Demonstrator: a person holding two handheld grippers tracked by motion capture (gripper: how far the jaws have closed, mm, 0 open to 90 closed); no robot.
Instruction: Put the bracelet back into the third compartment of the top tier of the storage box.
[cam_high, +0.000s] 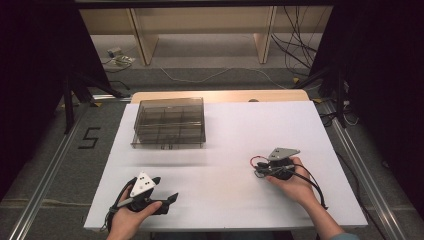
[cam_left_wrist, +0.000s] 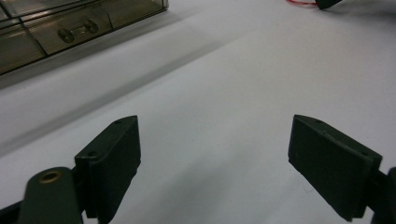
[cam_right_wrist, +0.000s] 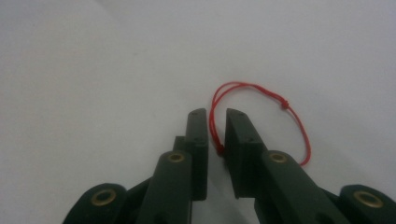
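Note:
A thin red string loop (cam_right_wrist: 289, 112) with a small knot lies on the white table (cam_high: 225, 145), also visible as a red string (cam_high: 256, 160) right of centre. My right gripper (cam_right_wrist: 216, 112) points at it with its jaws close together. One side of the loop runs through the narrow gap between them, and a sliver of space still shows beside the string. A hand holds this right gripper (cam_high: 260, 170). My left gripper (cam_left_wrist: 215, 126) stands wide open over bare table, nothing between its fingers. A hand holds this left gripper (cam_high: 167, 189) near the front left edge.
A clear plastic compartment box (cam_high: 169, 122) with its lid down sits at the back left of the table; its latch shows on the box (cam_left_wrist: 70, 28). Dark curtains flank the table, and cables lie on the floor behind it.

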